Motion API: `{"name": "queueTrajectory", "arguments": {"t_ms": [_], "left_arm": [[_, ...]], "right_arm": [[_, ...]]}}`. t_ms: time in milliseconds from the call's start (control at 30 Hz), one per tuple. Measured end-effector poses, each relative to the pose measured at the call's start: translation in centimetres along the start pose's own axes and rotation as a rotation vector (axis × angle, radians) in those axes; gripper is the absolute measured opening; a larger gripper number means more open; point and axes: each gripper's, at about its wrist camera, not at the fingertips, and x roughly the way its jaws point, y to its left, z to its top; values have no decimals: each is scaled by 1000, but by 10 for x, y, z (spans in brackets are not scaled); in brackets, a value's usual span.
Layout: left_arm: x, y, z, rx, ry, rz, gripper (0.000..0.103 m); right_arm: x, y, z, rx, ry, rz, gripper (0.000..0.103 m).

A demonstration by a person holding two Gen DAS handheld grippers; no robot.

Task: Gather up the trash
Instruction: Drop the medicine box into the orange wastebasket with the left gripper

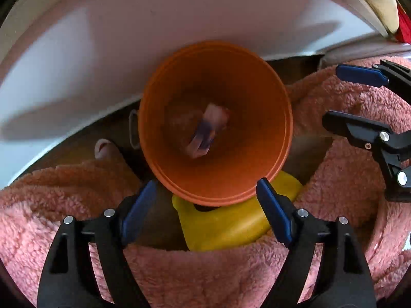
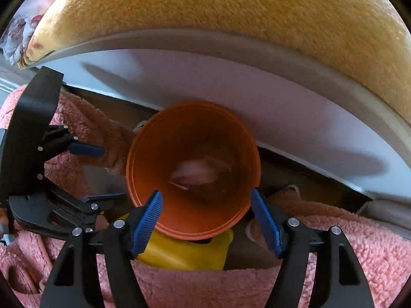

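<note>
Left gripper (image 1: 206, 192): blue-padded fingers (image 1: 273, 211) spread wide, nothing between them, poised at the near rim of the orange bin (image 1: 257, 102) at centre frame. Right gripper (image 2: 206, 205): fingers likewise spread apart and empty, flanking the lower rim of the same bin in its own view; it also shows at the right edge of the left wrist view, jaws parted.

Trash (image 1: 208, 131): a crumpled pale wrapper with blue marking lies at the bottom of the bin, clear of both grippers. In the right wrist view it appears as a pale blurred mass (image 2: 200, 170) low inside the bin.

Bin surroundings: a yellow plastic container (image 1: 231, 220) sits directly below the bin's near rim, in the lower centre of both views; contact between the two cannot be confirmed. Pink fleece fabric (image 1: 205, 277) fills the lower frame and both sides. A white panel (image 1: 128, 38) runs across the upper frame behind the bin. A tan fleece blanket (image 2: 231, 5) covers the top of the right wrist view, with floral fabric (image 2: 23, 28) at upper left.
</note>
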Motion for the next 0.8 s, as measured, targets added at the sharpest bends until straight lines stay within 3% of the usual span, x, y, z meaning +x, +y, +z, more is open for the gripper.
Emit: {"name": "queueTrajectory", "arguments": {"t_ms": [200, 300, 400, 500, 600, 700, 800], "left_arm": [[-11, 2, -12, -13, -25, 9, 79], [-35, -4, -18, 13, -95, 44, 79], [-78, -13, -23, 62, -240, 95, 79], [-132, -19, -25, 99, -443, 151, 80], [-181, -14, -19, 75, -635, 208, 90], [-218, -7, -5, 13, -785, 276, 90], [-238, 0, 11, -40, -893, 322, 91]], "right_arm": [[-17, -4, -3, 15, -45, -12, 74], [-34, -8, -3, 7, -99, -12, 75], [-78, -8, 0, -14, -220, -2, 82], [-135, -14, 12, -17, -417, -13, 95], [-174, -30, 39, 23, -601, -84, 98], [-187, -51, 84, 61, -704, -139, 98], [-186, -81, 149, 93, -706, -171, 98]]}}
